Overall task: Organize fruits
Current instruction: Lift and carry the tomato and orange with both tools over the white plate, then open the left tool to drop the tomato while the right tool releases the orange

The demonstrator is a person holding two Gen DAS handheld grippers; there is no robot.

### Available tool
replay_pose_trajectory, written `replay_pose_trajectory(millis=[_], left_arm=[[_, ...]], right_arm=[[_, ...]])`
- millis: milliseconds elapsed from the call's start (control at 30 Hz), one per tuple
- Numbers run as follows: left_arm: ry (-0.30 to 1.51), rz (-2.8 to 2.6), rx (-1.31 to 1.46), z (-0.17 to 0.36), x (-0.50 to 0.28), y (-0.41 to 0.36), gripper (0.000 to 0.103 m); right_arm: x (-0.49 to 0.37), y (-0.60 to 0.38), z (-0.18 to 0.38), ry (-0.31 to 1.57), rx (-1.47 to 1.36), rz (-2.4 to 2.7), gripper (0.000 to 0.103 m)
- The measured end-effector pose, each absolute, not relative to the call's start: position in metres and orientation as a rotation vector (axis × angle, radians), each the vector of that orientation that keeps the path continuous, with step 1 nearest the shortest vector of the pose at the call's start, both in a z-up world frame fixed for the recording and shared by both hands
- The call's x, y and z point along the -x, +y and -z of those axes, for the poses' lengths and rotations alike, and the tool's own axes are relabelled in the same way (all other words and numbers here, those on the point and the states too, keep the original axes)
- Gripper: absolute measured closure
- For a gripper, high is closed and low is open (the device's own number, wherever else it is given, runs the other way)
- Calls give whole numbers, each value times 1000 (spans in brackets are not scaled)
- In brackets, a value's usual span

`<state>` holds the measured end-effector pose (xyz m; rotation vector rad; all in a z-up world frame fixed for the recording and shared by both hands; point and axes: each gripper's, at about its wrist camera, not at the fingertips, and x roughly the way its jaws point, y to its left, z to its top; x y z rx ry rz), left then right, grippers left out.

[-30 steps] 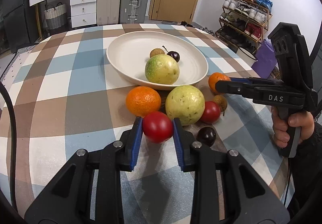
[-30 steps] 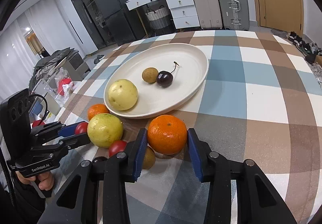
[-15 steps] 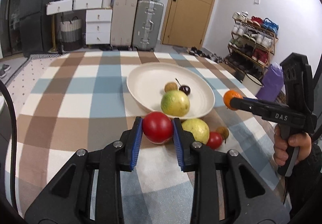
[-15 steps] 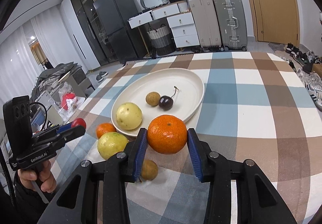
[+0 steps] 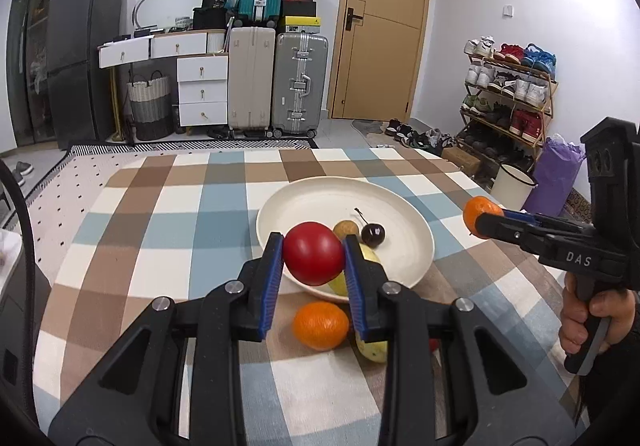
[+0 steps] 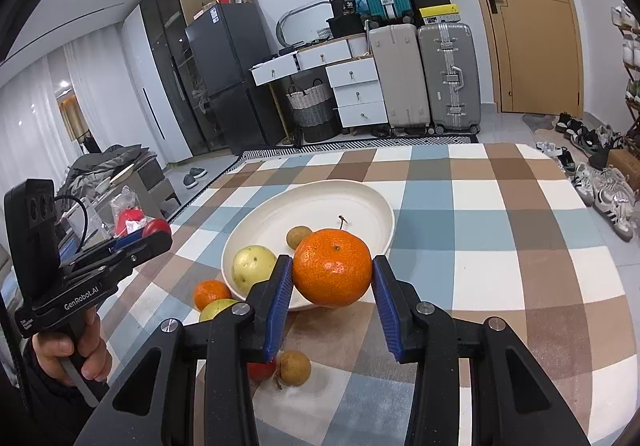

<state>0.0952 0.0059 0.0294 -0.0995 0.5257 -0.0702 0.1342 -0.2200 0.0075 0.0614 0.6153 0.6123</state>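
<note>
My left gripper (image 5: 314, 260) pinches a round glossy red tomato (image 5: 314, 258) and my right gripper (image 6: 331, 273) a dimpled orange mandarin (image 6: 332, 272), both raised with the shallow cream oval plate (image 6: 376, 205) at twelve o'clock, the left nearer its rim.

Beyond the checked tabletop (image 5: 168, 230) we see two upright suitcases (image 5: 276, 81) against the far wall, white drawers (image 5: 202, 91) and a woven basket (image 5: 149, 105) left of them, a wooden door (image 5: 380, 25) and shoe rack (image 5: 508, 93) at right.
</note>
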Motion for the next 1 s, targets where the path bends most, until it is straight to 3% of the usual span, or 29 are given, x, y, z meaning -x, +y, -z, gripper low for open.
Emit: replay_pose_trajectory(millis=[433,1000], left_arm=[[516,79,84,-30,-132,-1,76],[556,65,65,-2,-165,-2,76]], right_arm=[[-146,-203,-21,610,-26,-581,63],[-177,-177,6,665,-13,-585,62]])
